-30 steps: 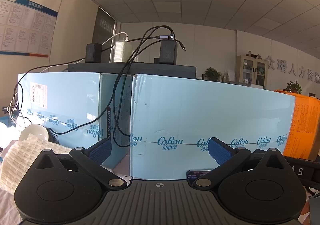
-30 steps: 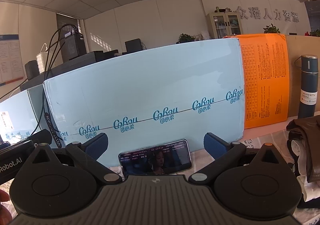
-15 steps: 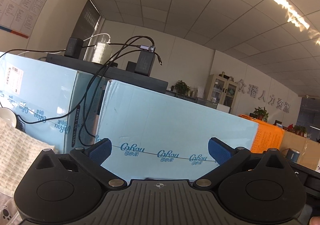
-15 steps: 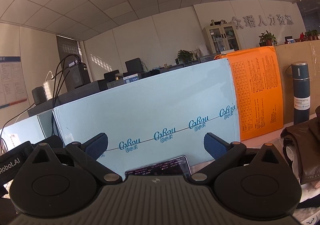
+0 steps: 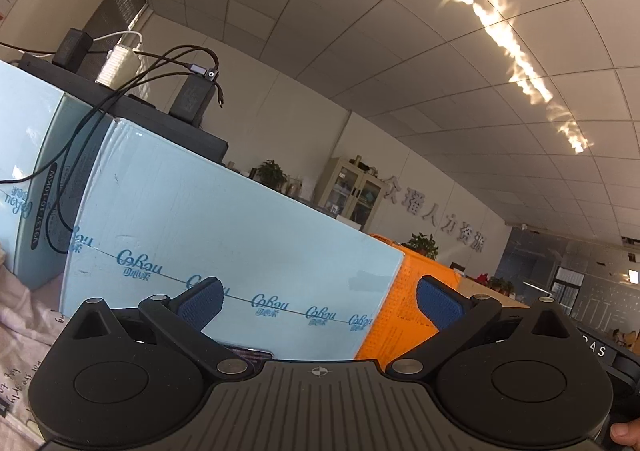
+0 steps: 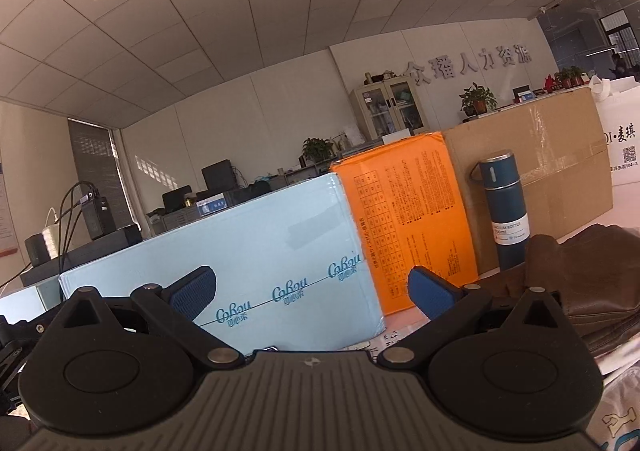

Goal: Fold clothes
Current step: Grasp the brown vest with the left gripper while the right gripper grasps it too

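My left gripper (image 5: pixel 318 301) is open and empty, tilted up toward the ceiling and the light blue boxes. My right gripper (image 6: pixel 312 291) is open and empty, also tilted upward. A pile of brown clothing (image 6: pixel 584 283) lies at the right of the right wrist view, just right of the right gripper's right finger (image 6: pixel 432 293). No other garment shows between the fingers of either gripper. A pale printed cloth (image 5: pixel 24 331) covers the table at the lower left of the left wrist view.
Light blue cartons (image 5: pixel 224 251) and an orange box (image 6: pixel 412 219) stand as a wall behind the table. A dark blue vacuum bottle (image 6: pixel 505 211) stands before a brown carton (image 6: pixel 560 171). Black chargers and cables (image 5: pixel 192 91) sit on top of the blue cartons.
Both grippers have tilted upward, so more ceiling shows. The white knitted garment at the left and the phone by the blue carton have dropped out of view. Both stay open.
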A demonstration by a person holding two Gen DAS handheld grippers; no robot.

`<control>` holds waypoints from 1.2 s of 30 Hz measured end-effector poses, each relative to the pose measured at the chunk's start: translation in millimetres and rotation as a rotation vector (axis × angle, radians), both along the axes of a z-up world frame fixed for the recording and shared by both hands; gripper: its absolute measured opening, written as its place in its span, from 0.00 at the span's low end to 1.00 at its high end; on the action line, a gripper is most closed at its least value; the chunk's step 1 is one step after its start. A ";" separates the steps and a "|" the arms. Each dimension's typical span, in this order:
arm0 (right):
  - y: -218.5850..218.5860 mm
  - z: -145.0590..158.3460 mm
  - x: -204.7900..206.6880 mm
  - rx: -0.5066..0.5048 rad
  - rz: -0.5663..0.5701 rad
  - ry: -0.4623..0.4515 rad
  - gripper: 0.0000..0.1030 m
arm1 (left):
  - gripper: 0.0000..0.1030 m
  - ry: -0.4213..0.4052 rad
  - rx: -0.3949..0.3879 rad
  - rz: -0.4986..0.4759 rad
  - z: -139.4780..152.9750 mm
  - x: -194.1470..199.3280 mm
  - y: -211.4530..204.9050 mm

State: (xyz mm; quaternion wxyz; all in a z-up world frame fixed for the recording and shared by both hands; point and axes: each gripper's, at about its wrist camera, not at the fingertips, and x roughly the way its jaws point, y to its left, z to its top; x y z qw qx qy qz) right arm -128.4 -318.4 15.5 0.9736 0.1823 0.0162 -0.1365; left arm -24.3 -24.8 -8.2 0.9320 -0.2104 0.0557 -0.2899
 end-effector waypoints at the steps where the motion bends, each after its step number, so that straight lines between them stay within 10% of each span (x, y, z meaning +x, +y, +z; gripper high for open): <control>1: -14.8 -3.8 -7.8 0.005 -0.025 -0.001 1.00 | 1.00 0.007 -0.006 -0.016 -2.4 0.8 -4.3; 8: -127.4 -33.9 -56.2 0.094 -0.210 -0.031 1.00 | 1.00 -0.010 0.154 -0.277 -18.9 -8.5 -105.2; 18: -263.3 -84.2 -79.1 0.383 -0.291 -0.046 1.00 | 0.96 0.451 -0.064 -0.572 -87.0 44.1 -203.8; 24: -320.0 -113.3 -66.9 0.585 -0.122 0.001 0.98 | 0.96 0.652 -0.194 -0.636 -127.0 63.0 -230.0; 30: -332.9 -128.5 -55.1 0.659 0.026 -0.011 0.91 | 0.96 0.619 -0.228 -0.673 -130.2 68.4 -252.1; 36: -299.3 -111.3 -63.7 0.521 0.057 -0.029 0.87 | 0.90 0.558 -0.203 -0.637 -128.5 69.3 -262.0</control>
